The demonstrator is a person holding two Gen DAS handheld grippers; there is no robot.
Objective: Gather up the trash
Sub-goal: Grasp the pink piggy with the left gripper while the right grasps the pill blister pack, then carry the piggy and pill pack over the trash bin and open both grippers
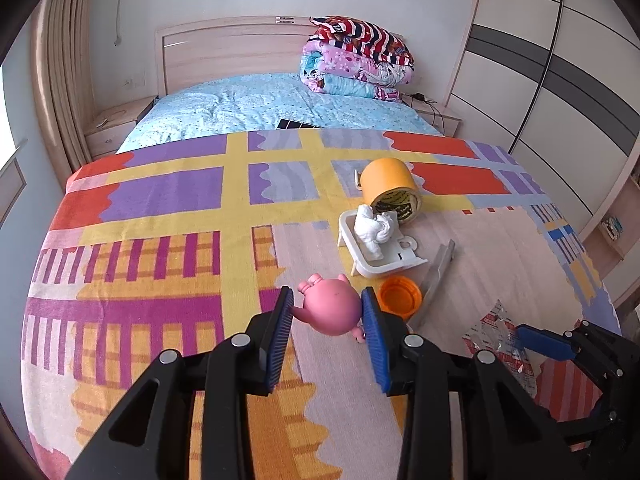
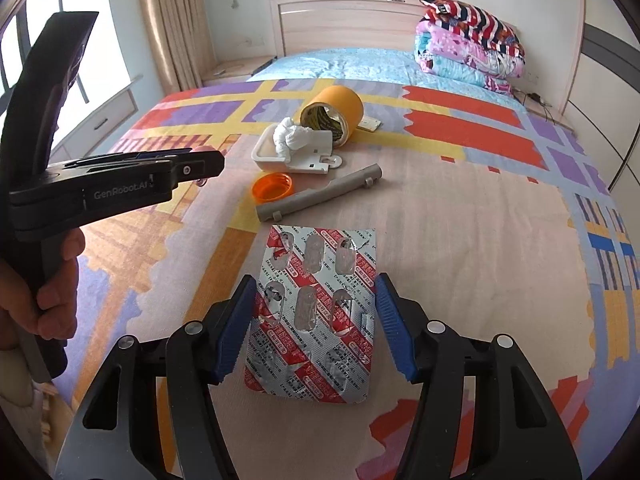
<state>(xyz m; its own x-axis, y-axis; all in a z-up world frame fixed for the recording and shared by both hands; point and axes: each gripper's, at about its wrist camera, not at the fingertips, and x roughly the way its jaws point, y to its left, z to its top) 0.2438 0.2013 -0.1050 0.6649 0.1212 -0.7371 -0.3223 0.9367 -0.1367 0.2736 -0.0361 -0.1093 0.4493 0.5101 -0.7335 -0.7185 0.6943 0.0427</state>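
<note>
My left gripper (image 1: 327,294) is shut on a pink pig toy (image 1: 332,314), its blue pads pressing both sides of the round body just above the colourful mat (image 1: 160,240). My right gripper (image 2: 316,280) holds a used red-and-silver blister pack (image 2: 316,320) by its two long edges, the pads touching it. Beyond lie an orange cap (image 2: 272,186), a grey plastic bar (image 2: 320,198), a white tray (image 2: 272,158) with a crumpled tissue (image 2: 292,136), and a yellow tape roll (image 2: 334,114) on its side.
The mat covers the foot of a bed with a blue sheet (image 1: 248,104). Folded quilts (image 1: 356,60) are stacked by the headboard. A wardrobe (image 1: 560,60) stands at the right, curtains (image 2: 176,24) and a window at the left. A hand (image 2: 52,300) grips the left tool.
</note>
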